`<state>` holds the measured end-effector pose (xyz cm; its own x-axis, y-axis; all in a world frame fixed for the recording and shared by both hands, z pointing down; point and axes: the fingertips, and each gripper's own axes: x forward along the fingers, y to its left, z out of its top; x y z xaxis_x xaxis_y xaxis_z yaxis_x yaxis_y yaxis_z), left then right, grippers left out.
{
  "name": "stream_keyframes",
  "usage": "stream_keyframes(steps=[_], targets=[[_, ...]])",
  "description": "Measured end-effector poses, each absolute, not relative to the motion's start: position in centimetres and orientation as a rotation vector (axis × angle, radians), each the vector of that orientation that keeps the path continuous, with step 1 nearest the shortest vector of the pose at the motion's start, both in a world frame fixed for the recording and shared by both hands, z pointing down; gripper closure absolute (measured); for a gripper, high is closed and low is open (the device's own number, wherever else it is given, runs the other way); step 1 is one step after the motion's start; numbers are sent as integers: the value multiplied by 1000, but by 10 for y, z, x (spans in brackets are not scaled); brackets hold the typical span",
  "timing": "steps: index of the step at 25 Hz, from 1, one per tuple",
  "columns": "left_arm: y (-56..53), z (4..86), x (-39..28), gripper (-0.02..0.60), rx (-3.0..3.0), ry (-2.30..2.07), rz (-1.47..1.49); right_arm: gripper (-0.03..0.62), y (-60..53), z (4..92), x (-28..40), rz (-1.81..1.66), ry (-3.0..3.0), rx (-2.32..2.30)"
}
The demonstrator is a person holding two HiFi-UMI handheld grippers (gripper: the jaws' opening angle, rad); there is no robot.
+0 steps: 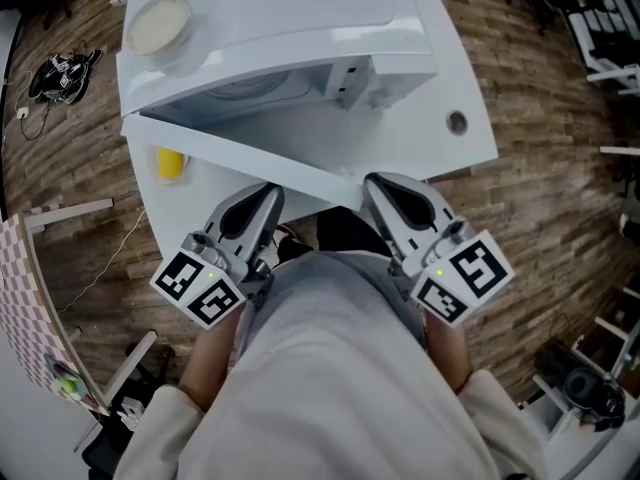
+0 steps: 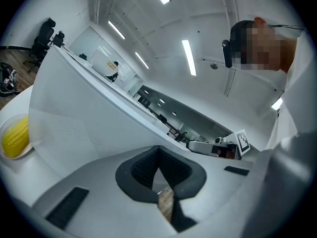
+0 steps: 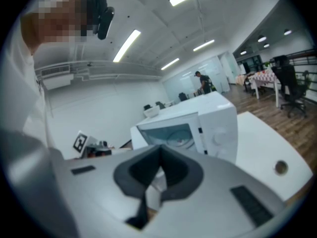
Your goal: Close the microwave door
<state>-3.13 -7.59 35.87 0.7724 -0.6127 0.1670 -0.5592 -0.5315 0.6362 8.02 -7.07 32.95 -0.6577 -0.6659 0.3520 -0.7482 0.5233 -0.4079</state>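
A white microwave point(image 1: 300, 28) stands on a white table point(image 1: 470, 153). Its door point(image 1: 250, 158) hangs open, swung out toward me over the table's front. In the right gripper view the microwave point(image 3: 198, 128) shows its open cavity ahead. The door point(image 2: 74, 128) fills the left of the left gripper view as a broad white panel. My left gripper point(image 1: 270, 190) and right gripper point(image 1: 376, 182) are held close to my body at the table's near edge, pointing at the door. Both are shut with nothing between the jaws, and neither touches the door.
A pale bowl point(image 1: 158, 23) sits on top of the microwave. A yellow object point(image 1: 170, 163) in a dish lies on the table beneath the door's left end. The tabletop has a round cable hole point(image 1: 457, 122) at the right. Wood floor surrounds the table, with chairs far right.
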Motion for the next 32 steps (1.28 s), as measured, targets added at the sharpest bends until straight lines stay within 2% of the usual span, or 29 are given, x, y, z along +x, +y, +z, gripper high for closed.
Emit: stream_keyframes(steps=[32], targets=[[-115, 359, -16, 565, 2262, -861, -109, 576, -93, 329, 94, 860, -2636, 1242]])
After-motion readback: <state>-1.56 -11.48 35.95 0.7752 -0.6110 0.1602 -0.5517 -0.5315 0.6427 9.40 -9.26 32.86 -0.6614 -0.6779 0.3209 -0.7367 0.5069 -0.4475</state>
